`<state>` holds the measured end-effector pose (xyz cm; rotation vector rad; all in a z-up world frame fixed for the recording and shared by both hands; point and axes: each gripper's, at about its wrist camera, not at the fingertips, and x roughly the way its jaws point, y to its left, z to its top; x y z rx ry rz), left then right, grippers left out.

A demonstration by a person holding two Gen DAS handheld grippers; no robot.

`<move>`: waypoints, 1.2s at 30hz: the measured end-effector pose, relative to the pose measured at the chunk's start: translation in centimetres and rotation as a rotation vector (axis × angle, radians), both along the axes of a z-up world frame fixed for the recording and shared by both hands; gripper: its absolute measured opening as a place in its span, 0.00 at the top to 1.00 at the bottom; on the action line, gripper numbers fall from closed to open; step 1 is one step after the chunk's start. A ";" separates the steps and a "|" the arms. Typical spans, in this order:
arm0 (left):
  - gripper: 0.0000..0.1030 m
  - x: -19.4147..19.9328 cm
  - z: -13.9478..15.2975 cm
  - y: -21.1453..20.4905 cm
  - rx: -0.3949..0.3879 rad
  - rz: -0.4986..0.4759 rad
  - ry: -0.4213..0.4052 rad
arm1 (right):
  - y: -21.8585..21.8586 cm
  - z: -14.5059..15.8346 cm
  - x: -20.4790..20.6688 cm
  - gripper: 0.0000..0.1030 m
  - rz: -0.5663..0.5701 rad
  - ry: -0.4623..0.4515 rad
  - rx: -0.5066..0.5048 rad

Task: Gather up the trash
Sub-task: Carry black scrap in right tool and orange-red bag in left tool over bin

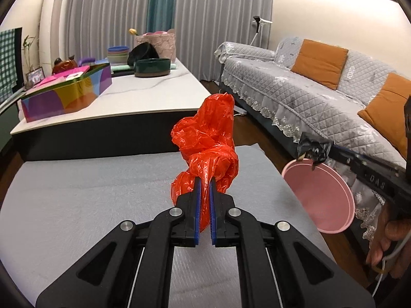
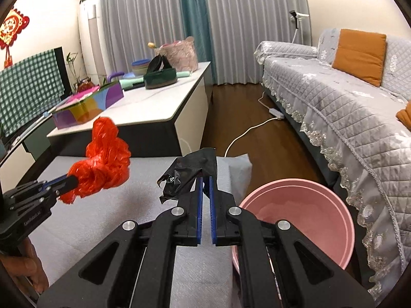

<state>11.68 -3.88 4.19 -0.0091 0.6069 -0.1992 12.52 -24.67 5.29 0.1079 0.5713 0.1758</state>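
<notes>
My left gripper [image 1: 205, 182] is shut on a crumpled red plastic bag [image 1: 208, 138] and holds it above the grey mat [image 1: 90, 187]. It also shows in the right wrist view [image 2: 74, 179], with the red bag [image 2: 102, 159] at the left. My right gripper [image 2: 205, 179] is shut on a crumpled black plastic bag [image 2: 190, 172], held over the mat's right part, just left of the pink bin [image 2: 303, 220]. In the left wrist view the black bag [image 1: 314, 148] hangs above the pink bin's [image 1: 321, 195] rim.
A white-topped low table [image 1: 143, 95] stands behind the mat with a colourful box [image 1: 66, 95], bowls [image 1: 151, 66] and a basket. A grey quilted sofa [image 2: 346, 107] with orange cushions runs along the right. A white cable [image 2: 246, 131] lies on the wooden floor.
</notes>
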 end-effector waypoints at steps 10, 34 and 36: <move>0.95 -2.4 0.9 -0.6 0.005 -0.016 -0.033 | -3.4 1.9 -2.3 0.95 -0.065 -0.048 0.023; 0.95 -2.2 0.6 -6.6 0.000 -0.132 -0.035 | -11.2 3.2 -4.4 0.95 -0.239 -0.101 -0.005; 0.95 -2.0 0.5 -7.2 -0.004 -0.143 -0.029 | -11.8 3.2 -4.4 0.95 -0.255 -0.102 -0.011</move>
